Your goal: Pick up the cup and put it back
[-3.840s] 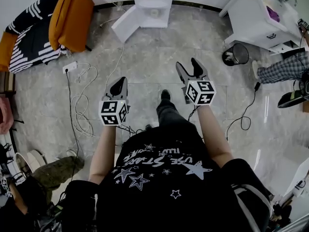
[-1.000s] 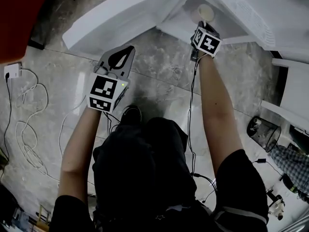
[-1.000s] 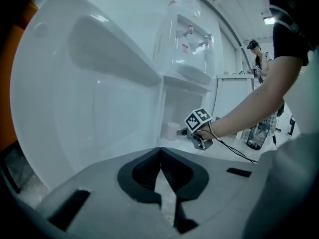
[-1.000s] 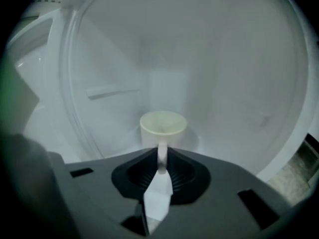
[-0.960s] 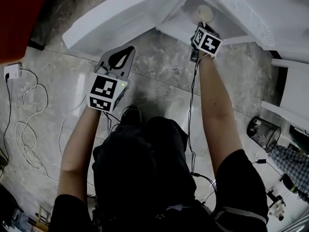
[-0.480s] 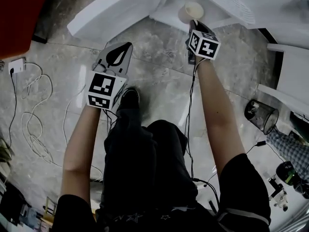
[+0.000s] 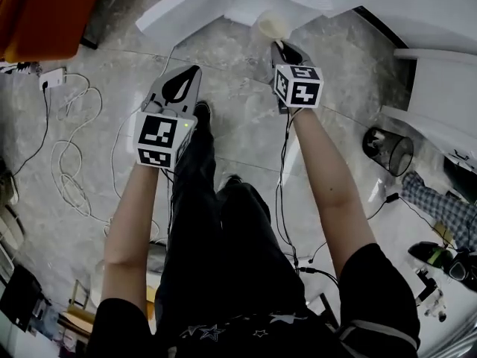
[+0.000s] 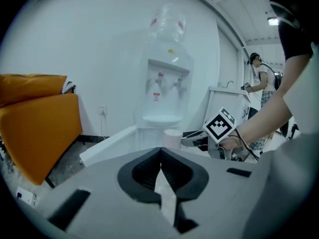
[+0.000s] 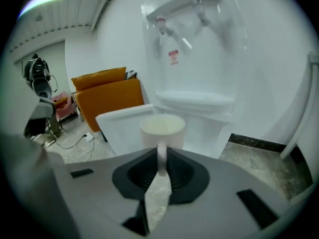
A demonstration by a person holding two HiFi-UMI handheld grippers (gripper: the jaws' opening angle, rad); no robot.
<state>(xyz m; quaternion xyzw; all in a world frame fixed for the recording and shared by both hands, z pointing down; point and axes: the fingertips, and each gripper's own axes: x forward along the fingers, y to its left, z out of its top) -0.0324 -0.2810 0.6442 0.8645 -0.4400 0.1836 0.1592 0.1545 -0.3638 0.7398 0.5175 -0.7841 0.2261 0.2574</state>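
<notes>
The right tongs (image 9: 162,157) are clenched on the thin handle of the cup (image 9: 162,127) – the two dark pads press on the handle from both sides, and the body of the cup stands just beyond the tips. The cup is cream-white, it is upright with its open mouth to the top, and nothing shows inside it. In the head view it lies over the edge of the low white base of the water dispenser (image 8: 164,83), near the top of the picture; whether it touches this base I cannot tell. The left tongs (image 8: 160,152) are clenched too, the pads meet in one line and nothing is between them. They are beside the right tongs and well apart from the cup, above the grey marble floor (image 7: 238,148). On the person's left there is an orange cushion (image 8: 35,128) against the wall, and white cables (image 7: 67,162) lie in loops on the floor. A dark waste bin (image 7: 387,151) stands on the right side – well apart from both tongs.
</notes>
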